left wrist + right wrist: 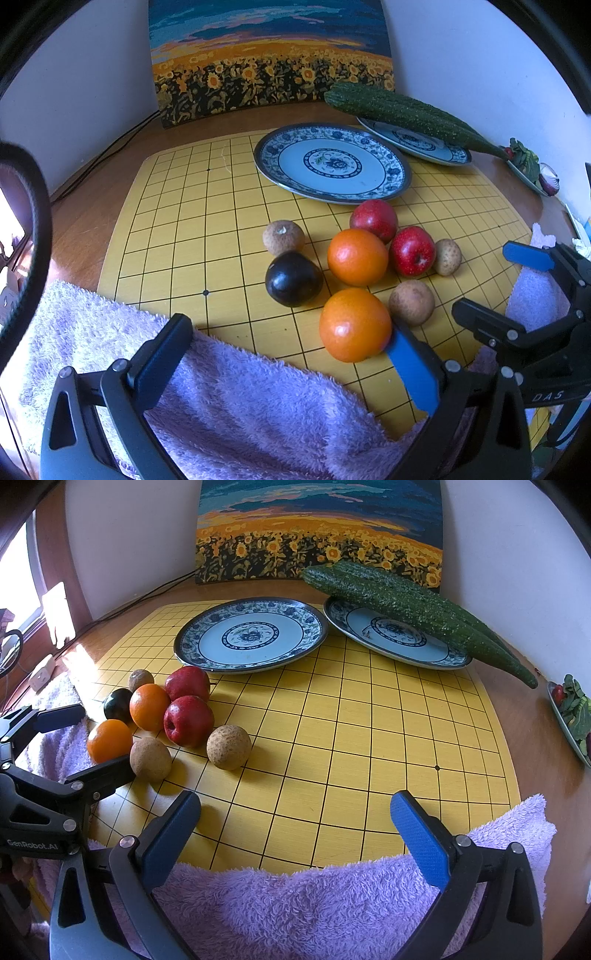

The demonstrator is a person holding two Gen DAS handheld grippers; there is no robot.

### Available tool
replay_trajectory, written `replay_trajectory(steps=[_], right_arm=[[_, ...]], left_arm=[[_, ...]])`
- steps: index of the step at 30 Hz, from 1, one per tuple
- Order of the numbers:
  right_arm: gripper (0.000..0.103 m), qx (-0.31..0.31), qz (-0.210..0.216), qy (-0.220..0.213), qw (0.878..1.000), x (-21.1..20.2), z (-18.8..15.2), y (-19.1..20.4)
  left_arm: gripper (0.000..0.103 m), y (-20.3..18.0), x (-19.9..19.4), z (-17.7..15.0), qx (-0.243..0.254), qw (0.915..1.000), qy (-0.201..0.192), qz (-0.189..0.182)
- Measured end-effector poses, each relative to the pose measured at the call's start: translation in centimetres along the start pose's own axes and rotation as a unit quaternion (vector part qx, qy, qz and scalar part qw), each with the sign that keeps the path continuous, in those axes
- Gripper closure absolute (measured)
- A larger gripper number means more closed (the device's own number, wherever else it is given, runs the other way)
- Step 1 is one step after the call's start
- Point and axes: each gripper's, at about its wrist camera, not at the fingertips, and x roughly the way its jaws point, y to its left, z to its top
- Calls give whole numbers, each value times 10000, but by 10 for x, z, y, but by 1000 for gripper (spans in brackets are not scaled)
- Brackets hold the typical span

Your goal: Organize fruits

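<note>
My left gripper (291, 347) hangs with its blue-padded fingers spread wide over the fluffy lilac towel (229, 406) at the near edge of the yellow gridded game board (184, 229), gripping nothing. Its right fingertip (400, 347) sits just beside the nearer round orange (354, 325); I cannot tell whether they touch.

My right gripper (295, 812) is likewise spread wide and empty above the same board, over bare squares, well apart from the fruit.

The fruit lies clustered on the board in front of my left gripper: the nearer orange, a second orange (357, 257) behind it, two shiny red apples (412, 251) side by side, a glossy black plum (293, 278), and three small rough brown round fruits (411, 302) around the edges of the group.

Beyond the cluster stands an empty blue-and-white patterned porcelain plate (291, 173), its rim close to the rear apple (373, 219). A second matching plate (354, 627) sits to its right, with a long bumpy green cucumber-like gourd (406, 605) lying across its far rim.

A sunflower-field painting (317, 535) leans on the white wall behind, and a small dish of leafy greens (572, 709) sits at the far right edge of the wooden table (85, 221)
</note>
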Motion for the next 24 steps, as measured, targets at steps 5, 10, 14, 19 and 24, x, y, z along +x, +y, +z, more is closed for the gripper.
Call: replay_trajectory(steps=[5,10,14,19,24], right_arm=[[0,0,-1,-3,10000,0,0,0],[0,1,-3,1,10000,0,0,0],[0,1,-5,-2,10000,-1,0,0],[0,11,-14,-9,10000,-1,0,0],[0,8,-12,-8,10000,-2,0,0]], left_arm=[[0,-1,0,-1,2,10000,-12,5],[0,0,0,0,-1,10000,-4,2],[0,-1,-1,-1,2,10000,-11,5],[0,-1,-1,-1,2,10000,-12,6],[0,0,0,0,1,10000,-2,5]])
